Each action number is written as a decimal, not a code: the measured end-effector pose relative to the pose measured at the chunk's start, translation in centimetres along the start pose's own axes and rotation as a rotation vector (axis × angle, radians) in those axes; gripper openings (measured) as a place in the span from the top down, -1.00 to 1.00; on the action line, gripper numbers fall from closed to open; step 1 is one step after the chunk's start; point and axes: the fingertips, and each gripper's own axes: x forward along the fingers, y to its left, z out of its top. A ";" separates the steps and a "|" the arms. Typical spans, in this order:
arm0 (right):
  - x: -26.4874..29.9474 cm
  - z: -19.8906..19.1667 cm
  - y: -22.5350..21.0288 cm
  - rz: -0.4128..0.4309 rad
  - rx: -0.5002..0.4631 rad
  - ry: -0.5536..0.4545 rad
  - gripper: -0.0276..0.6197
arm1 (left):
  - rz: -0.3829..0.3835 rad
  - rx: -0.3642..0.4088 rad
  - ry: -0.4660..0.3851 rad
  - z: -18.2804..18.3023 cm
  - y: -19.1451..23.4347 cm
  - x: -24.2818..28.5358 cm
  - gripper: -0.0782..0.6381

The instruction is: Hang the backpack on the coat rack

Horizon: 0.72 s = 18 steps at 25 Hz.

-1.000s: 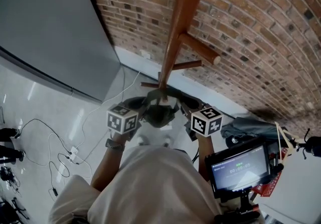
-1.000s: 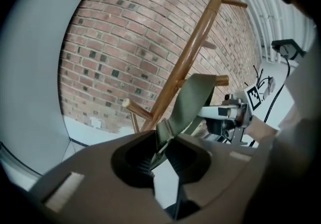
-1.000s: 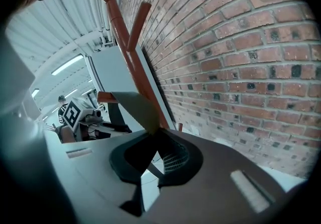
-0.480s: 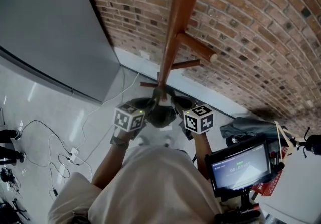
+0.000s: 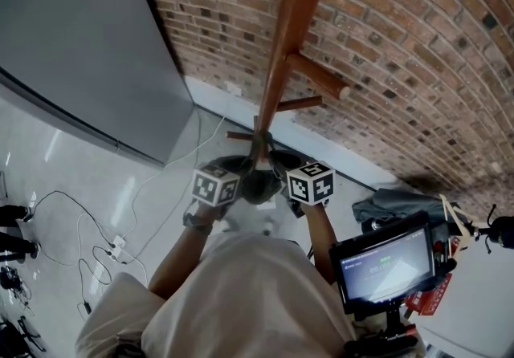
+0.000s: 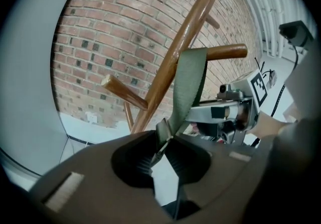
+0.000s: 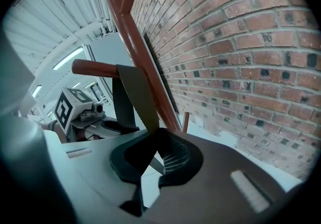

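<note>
Strap (image 6: 189, 85) looped over a peg (image 6: 228, 50) of the coat rack (image 5: 289, 35). The left gripper (image 6: 163, 145) and right gripper (image 7: 152, 142) each pinch it. Backpack (image 5: 259, 184) is probably the dark bulk between them, at the pole. Brick wall (image 5: 418, 67) just behind, grey panel (image 5: 72, 43) left, screen (image 5: 384, 266) right. Cables (image 5: 88, 244) well apart on open floor.

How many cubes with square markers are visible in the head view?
2: the left cube, just left of the coat rack pole at its lower end, and the right cube, just right of it. None seems hidden.
</note>
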 end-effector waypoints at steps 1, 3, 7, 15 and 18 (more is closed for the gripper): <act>0.2 0.0 0.1 0.000 -0.004 0.001 0.88 | 0.001 0.000 0.000 0.0 0.0 0.2 0.64; 0.5 0.0 0.1 -0.005 -0.015 0.003 0.88 | 0.006 -0.004 -0.004 0.0 0.2 0.4 0.64; 0.8 0.2 -0.1 -0.018 -0.012 -0.006 0.87 | 0.027 -0.024 -0.026 0.4 0.5 0.8 0.64; 0.7 0.3 -0.1 -0.022 0.052 -0.031 0.75 | -0.019 -0.020 -0.063 0.5 0.2 1.4 0.55; 0.3 0.5 0.2 0.000 0.082 -0.052 0.62 | -0.023 -0.034 -0.093 0.8 0.5 1.0 0.51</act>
